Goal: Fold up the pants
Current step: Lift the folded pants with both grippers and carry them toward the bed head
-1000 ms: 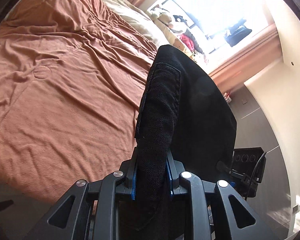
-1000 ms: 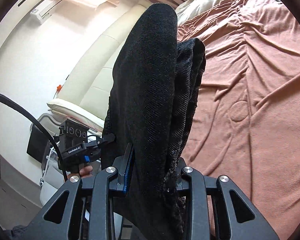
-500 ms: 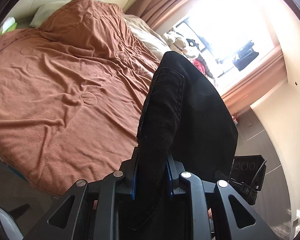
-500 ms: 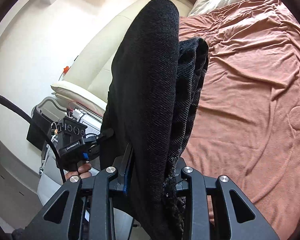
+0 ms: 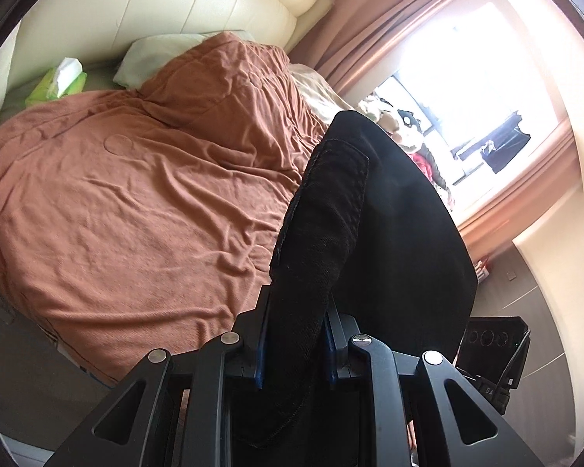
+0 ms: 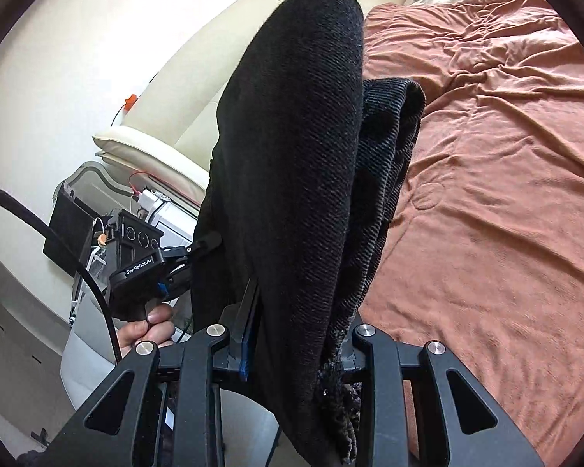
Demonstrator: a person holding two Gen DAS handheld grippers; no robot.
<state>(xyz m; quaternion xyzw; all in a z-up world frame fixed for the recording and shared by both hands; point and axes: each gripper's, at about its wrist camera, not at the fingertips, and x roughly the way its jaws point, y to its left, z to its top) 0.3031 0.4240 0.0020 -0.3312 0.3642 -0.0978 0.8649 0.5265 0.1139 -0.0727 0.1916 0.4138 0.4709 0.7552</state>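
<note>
A: Left tongs (image 5: pixel 294 344)?
B: Clamped on black pants (image 5: pixel 331 233), thick fold w/ a seam edge sticking up btwn the fingers.
A: Right tongs (image 6: pixel 292 344)?
B: Same, gripping the pants (image 6: pixel 292 136), bunched layers, frayed hem hanging by the right finger.
A: Where's the garment?
B: In the air, stretched btwn both tongs, above the bed (image 5: pixel 136 194) w/ brown cover. Not touching it.
A: Other stuff?
B: Hand (image 6: pixel 148 329) on the left tool's handle in right view, green tissue pack (image 5: pixel 58 83) near the pillow (image 5: pixel 155 52).
</note>
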